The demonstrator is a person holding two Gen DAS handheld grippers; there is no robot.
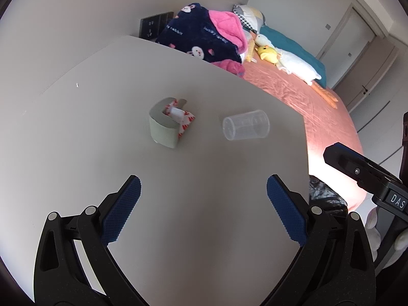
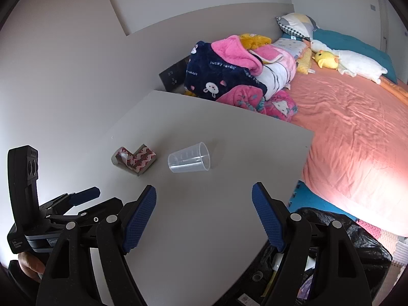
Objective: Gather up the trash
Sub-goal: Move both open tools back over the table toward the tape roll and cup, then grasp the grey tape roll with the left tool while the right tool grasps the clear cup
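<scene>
Soft daylight; glare patch on bedsheet (image 2: pixel 369 178); fisheye bending, dark corners; sharp.

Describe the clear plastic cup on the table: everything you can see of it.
The cup is clear, thin-looking plastic with faint measuring lines on its wall. It tapers from a wide rim to a narrower base and looks empty. It lies on its side on the grey table, near the edge facing the bed. The grey foam corner piece lies apart from it. Only the table touches it; both open tools are short of it.

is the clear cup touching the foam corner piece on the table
Apart. The right wrist view shows bare table between the clear cup and the foam corner piece.
</scene>
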